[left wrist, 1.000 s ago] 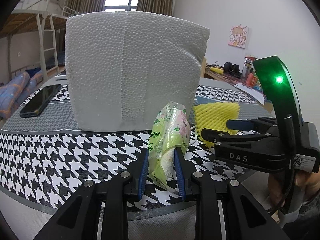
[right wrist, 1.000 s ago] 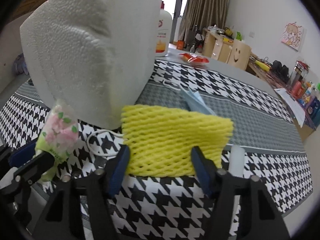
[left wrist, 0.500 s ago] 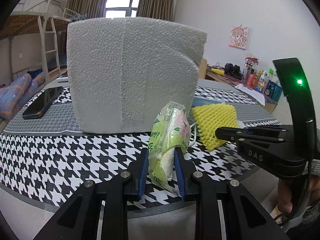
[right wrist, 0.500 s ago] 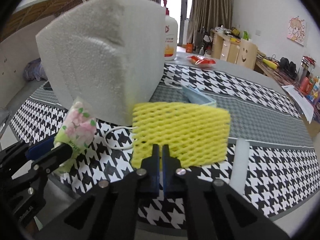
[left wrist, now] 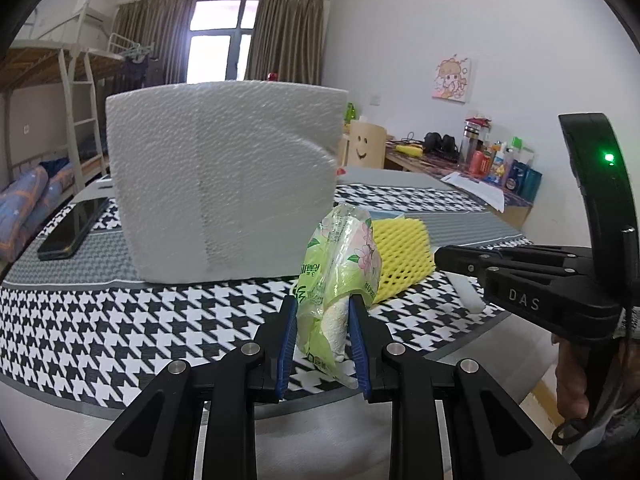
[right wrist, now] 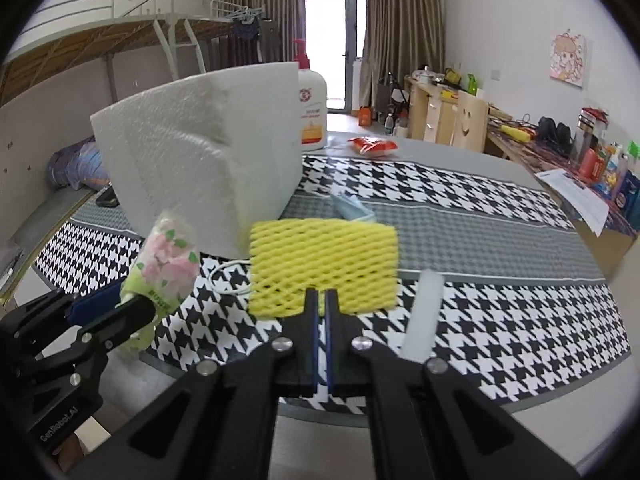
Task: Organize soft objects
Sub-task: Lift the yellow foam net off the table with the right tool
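Tissue packet (left wrist: 338, 280), a green-and-pink flowered plastic pack, stands upright at lower centre of the left wrist view, clamped between the two blue pads of the left gripper (left wrist: 323, 342), whose jaws stand narrow around it; in the right wrist view the same packet (right wrist: 166, 264) shows at lower left, held by the left gripper (right wrist: 120, 312). Yellow foam net (right wrist: 324, 266), a mesh sleeve of rectangular outline, occupies the centre of the right wrist view, its lower edge pinched between the nearly closed jaws of the right gripper (right wrist: 320, 312); in the left wrist view the net (left wrist: 400, 254) appears right of centre, partly behind the packet, with the right gripper (left wrist: 444, 258) reaching in from the right edge and a hand (left wrist: 572, 380) below it at lower right. White foam block (left wrist: 224, 184) stands on the houndstooth tablecloth (left wrist: 100, 320) and fills the middle of the left wrist view, behind both held items. Black phone (left wrist: 74, 228) lies on the cloth at centre left. White foam stick (right wrist: 420, 312) lies on the cloth just right of the right gripper's fingers. Pump bottle (right wrist: 310, 108) stands behind the block at upper centre of the right wrist view, and a red snack packet (right wrist: 372, 145) lies to its right
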